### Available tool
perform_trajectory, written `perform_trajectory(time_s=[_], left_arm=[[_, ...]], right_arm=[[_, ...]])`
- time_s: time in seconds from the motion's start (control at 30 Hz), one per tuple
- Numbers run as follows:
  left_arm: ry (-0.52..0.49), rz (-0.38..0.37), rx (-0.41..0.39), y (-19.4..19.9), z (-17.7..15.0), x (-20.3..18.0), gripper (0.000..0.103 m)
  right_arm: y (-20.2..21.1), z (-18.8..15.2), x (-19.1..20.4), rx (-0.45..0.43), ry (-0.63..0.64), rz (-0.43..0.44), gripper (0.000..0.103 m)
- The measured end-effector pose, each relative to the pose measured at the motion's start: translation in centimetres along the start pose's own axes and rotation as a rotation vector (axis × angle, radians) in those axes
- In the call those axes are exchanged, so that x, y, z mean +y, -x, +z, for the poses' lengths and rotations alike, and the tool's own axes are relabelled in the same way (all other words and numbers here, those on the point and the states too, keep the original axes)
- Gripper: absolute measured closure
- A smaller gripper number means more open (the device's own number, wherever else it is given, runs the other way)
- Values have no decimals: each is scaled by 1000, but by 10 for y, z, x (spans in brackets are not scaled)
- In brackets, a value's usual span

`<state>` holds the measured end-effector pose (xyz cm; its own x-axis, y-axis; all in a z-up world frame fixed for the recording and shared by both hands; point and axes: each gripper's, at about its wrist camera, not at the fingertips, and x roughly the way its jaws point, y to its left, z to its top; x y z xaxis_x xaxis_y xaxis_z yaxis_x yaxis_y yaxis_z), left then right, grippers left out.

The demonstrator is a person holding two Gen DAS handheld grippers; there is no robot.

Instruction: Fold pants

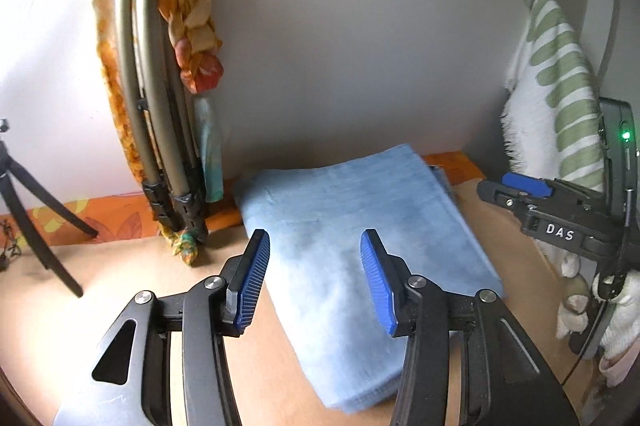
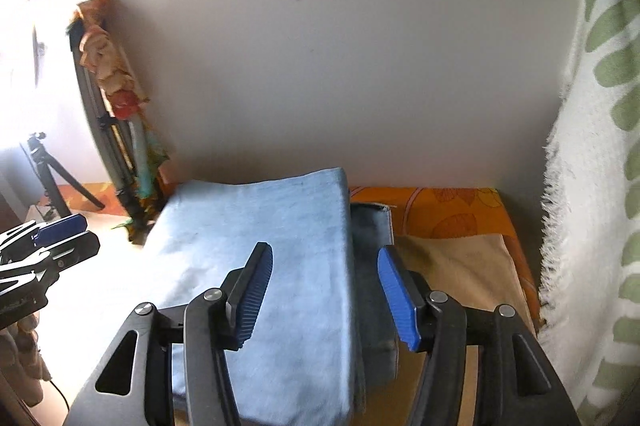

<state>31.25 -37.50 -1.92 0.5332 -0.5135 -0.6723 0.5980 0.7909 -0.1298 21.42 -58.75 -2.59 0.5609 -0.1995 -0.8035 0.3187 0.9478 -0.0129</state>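
Now both the left gripper and right gripper are spread, empty, above the folded pants; edges should be checked square before withdrawal

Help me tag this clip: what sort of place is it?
Probably a room in a home: a towel hangs by a plain wall, folded pants lie on a cloth-covered surface, and a tripod stands nearby.

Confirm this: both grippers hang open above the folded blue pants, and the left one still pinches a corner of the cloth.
Wrong on the pinch. The left gripper holds nothing; the left wrist view shows its jaws apart above the pants. The right gripper is open too.
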Motion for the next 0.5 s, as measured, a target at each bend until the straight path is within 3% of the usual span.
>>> perform_trajectory(time_s=[0.17,0.3,0.5], left_arm=[[-8,-14,-32,37,-9,-7,56],[-24,-30,-64,71,-22,-17,49],[-19,-54,-85,112,-40,-24,48]], right_arm=[[30,-11,3,-22,3,-11,44],[66,-26,11,-60,11,-11,37],[107,-47,24,-80,35,-9,31]])
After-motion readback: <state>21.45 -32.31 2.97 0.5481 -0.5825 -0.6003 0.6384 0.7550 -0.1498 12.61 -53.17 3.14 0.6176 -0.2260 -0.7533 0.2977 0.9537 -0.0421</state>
